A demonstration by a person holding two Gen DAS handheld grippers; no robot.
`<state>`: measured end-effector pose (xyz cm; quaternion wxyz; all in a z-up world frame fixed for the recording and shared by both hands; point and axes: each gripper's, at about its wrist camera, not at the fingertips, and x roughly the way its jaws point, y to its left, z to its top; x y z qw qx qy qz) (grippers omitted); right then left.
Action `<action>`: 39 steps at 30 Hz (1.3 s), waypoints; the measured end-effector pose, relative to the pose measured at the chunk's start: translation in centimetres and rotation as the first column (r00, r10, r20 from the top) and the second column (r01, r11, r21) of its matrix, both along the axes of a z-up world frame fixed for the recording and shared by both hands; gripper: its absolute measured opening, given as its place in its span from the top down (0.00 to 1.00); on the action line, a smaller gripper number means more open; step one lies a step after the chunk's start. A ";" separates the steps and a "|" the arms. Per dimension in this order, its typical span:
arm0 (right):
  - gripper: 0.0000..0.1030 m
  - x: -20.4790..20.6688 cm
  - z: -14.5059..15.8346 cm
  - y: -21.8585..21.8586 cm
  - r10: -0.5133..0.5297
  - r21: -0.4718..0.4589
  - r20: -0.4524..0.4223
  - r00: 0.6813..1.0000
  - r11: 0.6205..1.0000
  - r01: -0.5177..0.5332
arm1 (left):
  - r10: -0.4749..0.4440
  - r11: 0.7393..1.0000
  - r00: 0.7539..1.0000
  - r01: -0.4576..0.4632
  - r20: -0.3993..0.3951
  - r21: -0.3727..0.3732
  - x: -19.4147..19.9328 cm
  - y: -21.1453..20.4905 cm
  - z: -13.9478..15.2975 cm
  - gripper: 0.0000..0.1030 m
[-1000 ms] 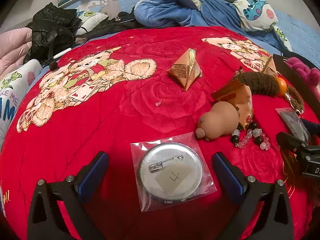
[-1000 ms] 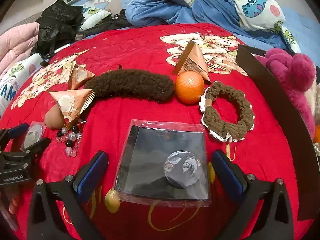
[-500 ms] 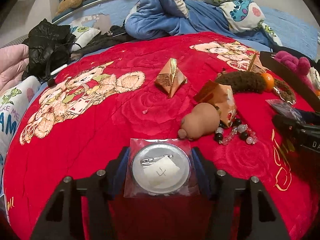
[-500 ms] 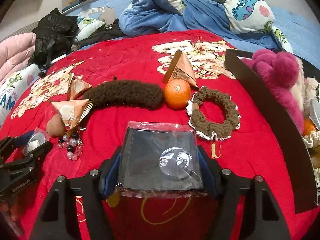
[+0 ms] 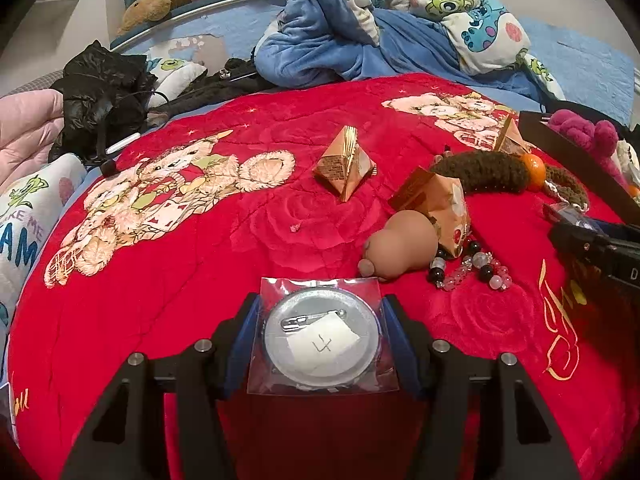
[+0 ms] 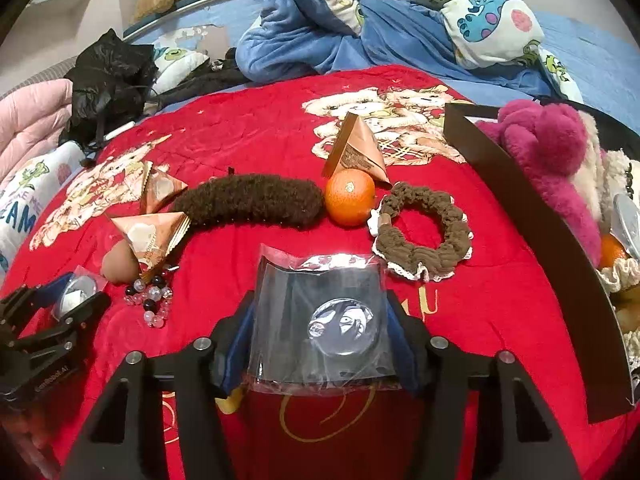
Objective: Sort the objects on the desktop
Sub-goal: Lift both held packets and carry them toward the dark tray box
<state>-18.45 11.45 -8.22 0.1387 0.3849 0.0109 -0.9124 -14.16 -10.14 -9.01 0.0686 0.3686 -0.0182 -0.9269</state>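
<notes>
Moved: both jaws have just been closing onto their packets.
Left gripper (image 5: 320, 340): clamped on bagged pin badge (image 5: 320, 338), pin side up.
Right gripper (image 6: 320, 336): clamped on badge card (image 6: 320, 316), bowed upward.

Both wrist cameras look steeply down, close over the red blanket (image 5: 208, 248) toward twelve o'clock; both see the bead bracelet (image 5: 468, 268) (image 6: 150, 300) and orange (image 6: 350, 202).

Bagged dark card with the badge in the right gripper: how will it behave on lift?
The bagged card likely flexes: its far edge already curls up between the right gripper pads, whose jaws have just been closing on it. The glossy sleeve may slip. It looks thin and light, though the round badge may weight one side.
</notes>
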 end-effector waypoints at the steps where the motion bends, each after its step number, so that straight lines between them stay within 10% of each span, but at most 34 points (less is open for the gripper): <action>1: 0.47 0.1 0.1 0.1 0.001 -0.005 -0.001 1.000 1.000 -0.001 | 0.001 1.000 1.000 -0.001 -0.001 0.001 0.0 0.0 0.0 0.40; 26: 0.53 3.2 2.6 0.7 0.080 -0.060 -0.057 0.995 0.995 -0.083 | -0.017 1.000 0.998 0.018 -0.058 0.022 2.5 1.1 2.2 0.40; 39: 0.53 5.5 4.5 5.9 0.020 -0.069 -0.085 0.996 0.997 -0.026 | -0.156 0.985 0.984 0.161 -0.089 0.057 3.9 8.6 4.6 0.40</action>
